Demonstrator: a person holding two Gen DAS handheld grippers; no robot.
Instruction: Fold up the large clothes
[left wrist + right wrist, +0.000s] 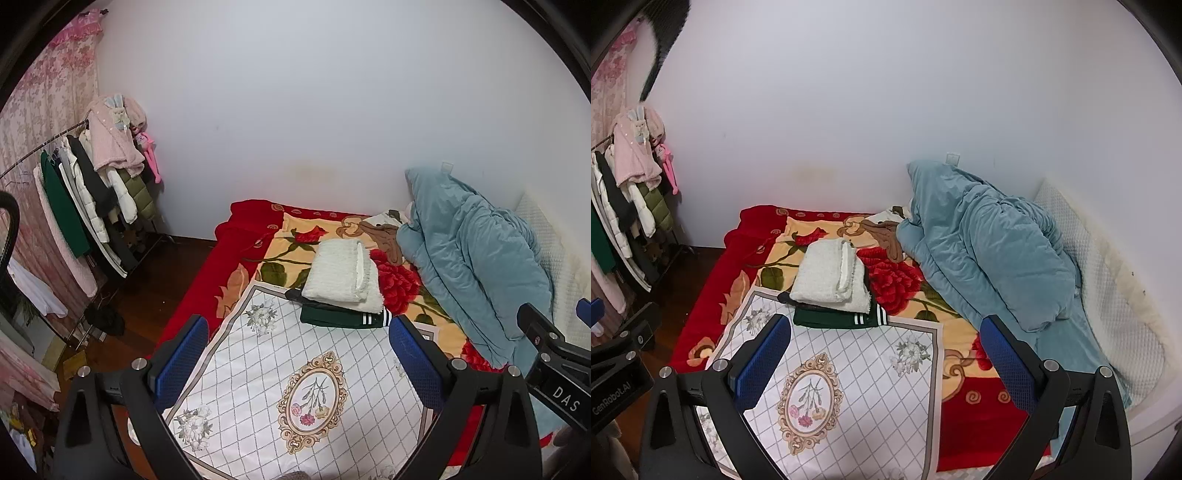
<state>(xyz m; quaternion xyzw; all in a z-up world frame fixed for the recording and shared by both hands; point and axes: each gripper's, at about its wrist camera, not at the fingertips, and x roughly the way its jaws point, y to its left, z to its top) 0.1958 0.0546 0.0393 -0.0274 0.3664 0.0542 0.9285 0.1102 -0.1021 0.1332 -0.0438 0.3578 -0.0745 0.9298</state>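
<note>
Clothes (341, 275) lay folded and stacked on the bed (979, 406).
Both grippers, left (299, 363) and right (886, 360), hovered wide open, empty; next likely fetching another garment.

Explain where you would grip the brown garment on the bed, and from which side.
Probably grip the brown garment at its bunched edge over the red flower, coming from the near side. The blue quilt crowds its right side and the folded white sweater lies to its left. Both tongs are open.
</note>
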